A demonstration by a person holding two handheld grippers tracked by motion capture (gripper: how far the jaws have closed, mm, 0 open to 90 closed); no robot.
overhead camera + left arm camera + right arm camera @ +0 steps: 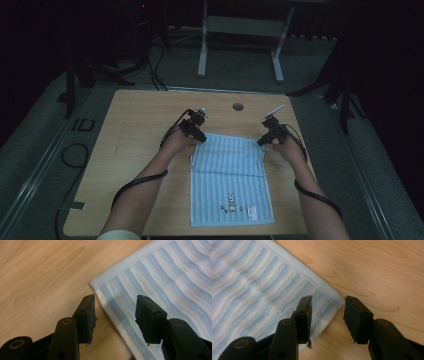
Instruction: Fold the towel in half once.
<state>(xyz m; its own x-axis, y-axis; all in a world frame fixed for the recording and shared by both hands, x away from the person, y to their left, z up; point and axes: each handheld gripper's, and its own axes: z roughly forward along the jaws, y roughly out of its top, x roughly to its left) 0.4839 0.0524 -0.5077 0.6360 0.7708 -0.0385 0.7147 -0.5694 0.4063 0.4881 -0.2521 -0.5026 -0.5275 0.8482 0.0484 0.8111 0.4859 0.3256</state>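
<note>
A light blue striped towel (231,175) lies on the wooden table (135,150), its far part folded back over the rest, with a small printed figure near the front edge. My left gripper (198,137) hovers at the towel's far left corner (93,283), jaws open and empty, straddling the hem. At the far right corner (338,301) my right gripper (263,141) stands open too, with nothing between its pads. Both corners rest flat on the table. A forearm runs to each gripper from the bottom of the high view.
A round cable hole (238,106) sits in the table beyond the towel. Bare wood spreads to the left of the towel. Behind the table stands a grey metal frame (240,30) on the floor, with cables (150,70) at the far left.
</note>
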